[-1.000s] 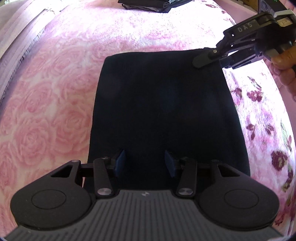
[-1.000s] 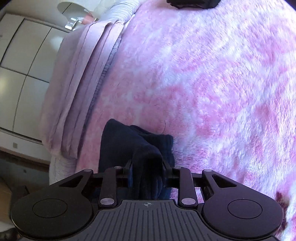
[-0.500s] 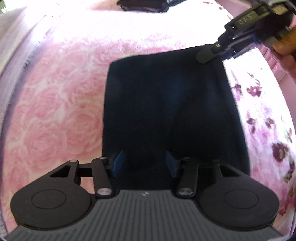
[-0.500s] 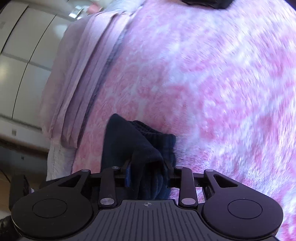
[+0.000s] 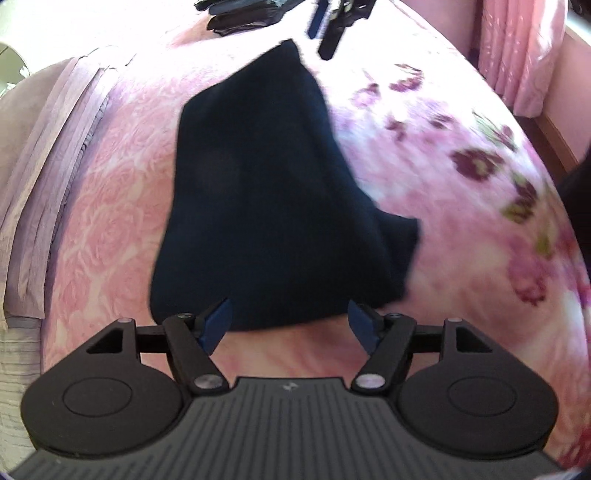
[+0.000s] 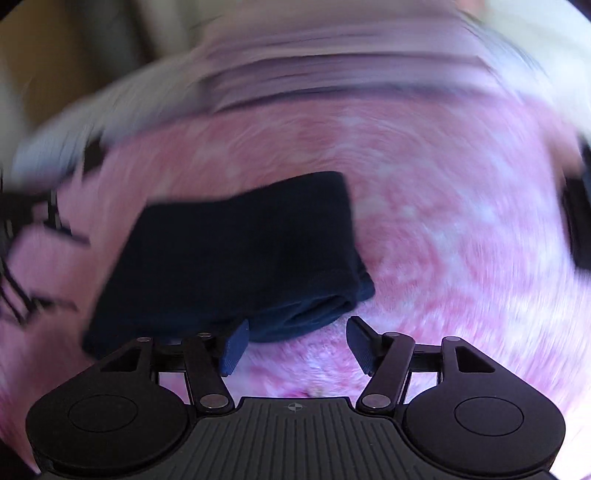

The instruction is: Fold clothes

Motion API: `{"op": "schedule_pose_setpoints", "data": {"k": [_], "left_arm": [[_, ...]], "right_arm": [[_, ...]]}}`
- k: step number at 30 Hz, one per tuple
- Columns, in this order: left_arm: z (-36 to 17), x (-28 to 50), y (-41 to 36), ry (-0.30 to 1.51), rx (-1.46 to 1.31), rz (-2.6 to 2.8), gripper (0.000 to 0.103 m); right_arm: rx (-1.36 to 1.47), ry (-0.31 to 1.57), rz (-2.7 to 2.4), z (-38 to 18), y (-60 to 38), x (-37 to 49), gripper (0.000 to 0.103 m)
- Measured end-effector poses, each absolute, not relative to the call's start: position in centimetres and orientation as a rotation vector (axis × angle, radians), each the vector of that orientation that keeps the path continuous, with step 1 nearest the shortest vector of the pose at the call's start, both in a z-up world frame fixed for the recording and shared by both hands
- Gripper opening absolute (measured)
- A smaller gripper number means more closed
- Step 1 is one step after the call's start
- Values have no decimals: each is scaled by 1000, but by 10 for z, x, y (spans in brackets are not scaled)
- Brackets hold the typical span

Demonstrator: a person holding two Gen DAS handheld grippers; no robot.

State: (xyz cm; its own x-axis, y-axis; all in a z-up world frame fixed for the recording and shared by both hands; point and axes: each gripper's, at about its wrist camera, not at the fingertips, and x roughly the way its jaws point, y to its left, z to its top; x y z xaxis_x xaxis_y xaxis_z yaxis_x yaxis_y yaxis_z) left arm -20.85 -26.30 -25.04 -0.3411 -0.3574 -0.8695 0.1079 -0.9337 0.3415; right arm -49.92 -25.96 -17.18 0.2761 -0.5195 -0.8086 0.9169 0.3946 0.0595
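A dark navy folded garment (image 5: 266, 192) lies flat on the pink rose-patterned blanket (image 5: 461, 240). My left gripper (image 5: 290, 322) hangs just off the garment's near edge. Its jaws are opening and only blanket shows between the blue pads. At the top of the left wrist view my right gripper (image 5: 325, 26) hovers past the garment's far corner, apart from it. The right wrist view is smeared by motion. There the garment (image 6: 240, 258) lies ahead and to the left of my right gripper (image 6: 297, 341), whose jaws are opening with nothing between them.
A stack of dark folded clothes (image 5: 240, 16) sits at the far end of the bed. A lilac sheet (image 5: 44, 184) runs along the left edge. A pink curtain (image 5: 524, 48) hangs at the upper right, and something dark (image 5: 576, 206) intrudes from the right edge.
The right gripper let go of the bunched navy cloth, rolled and lifted away. The left gripper spread its jaws and drew back off the garment, which now lies free on the blanket.
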Motion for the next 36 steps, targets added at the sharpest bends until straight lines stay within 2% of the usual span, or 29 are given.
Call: {"op": "schedule_pose_setpoints", "data": {"k": [4,10,12,14,15,16,21,28,31,36], "left_arm": [[-257,-208,-241,-306,1572,-2334,69],[-252,-202,-227,-266,1454,-2352,70],[-250,-199,-224,-280,1417,-2352,73],[-250,-196,-221,-302,1373,-2348,80],[-250,-195,-219,-307,1352,-2349,81],[-251,-194,-218,-312,1340,-2351,82],[-258,-198,-210,-318,1310,-2345,83],[-270,-215,-197,-288,1305,-2193,85],[-275,-227,-191,-251,1313,-2106,85],[-284,-254,-182,-287,1323,-1992,88]], "right_arm": [[364,951,-926,-176,-245,-461,62],[307,1026,-929,-173,-237,-426,62],[260,1071,-944,-171,-234,-414,63],[178,1123,-928,-171,-225,-402,69],[122,1155,-909,-173,-219,-398,77],[61,1188,-886,-176,-214,-394,79],[-154,1293,-744,-200,-195,-382,80],[-510,1357,-523,-263,-196,-391,81],[-620,1330,-457,-289,-208,-403,81],[-745,1276,-365,-317,-234,-422,81]]}}
